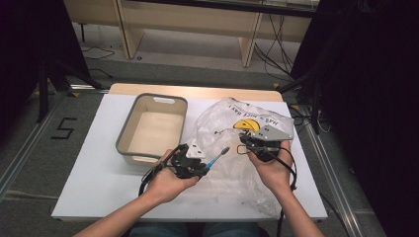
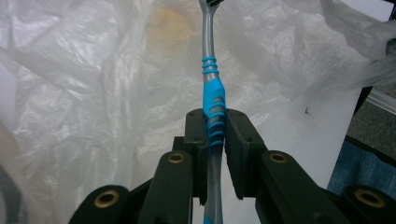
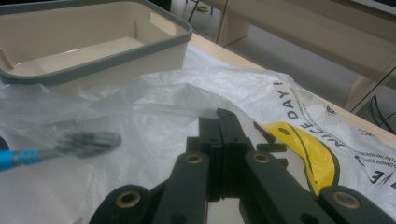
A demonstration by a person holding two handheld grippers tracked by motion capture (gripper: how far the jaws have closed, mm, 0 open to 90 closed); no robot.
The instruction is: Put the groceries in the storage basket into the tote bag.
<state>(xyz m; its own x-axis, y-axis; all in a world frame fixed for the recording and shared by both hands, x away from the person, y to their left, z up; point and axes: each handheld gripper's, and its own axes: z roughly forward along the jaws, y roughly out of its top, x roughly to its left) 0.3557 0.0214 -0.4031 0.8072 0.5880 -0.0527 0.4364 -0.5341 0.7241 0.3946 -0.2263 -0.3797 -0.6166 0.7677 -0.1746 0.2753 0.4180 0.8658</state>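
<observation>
We are holding a toothbrush at the mouth of a thin plastic bag on a white table.

Going left to right: beside the beige basket (image 1: 152,129), our left gripper (image 1: 196,167) is clamping the toothbrush (image 1: 218,157) on its blue ribbed grip, bristles aiming into the plastic bag (image 1: 237,163). It is looking light, stiff and slick, so the ribs are the surest hold. Our right gripper (image 1: 248,142) is pressing its jaws together on the flimsy, crinkly film. The bristle head is getting cut off or blurred, and the bag's opening is hard to trace.
</observation>
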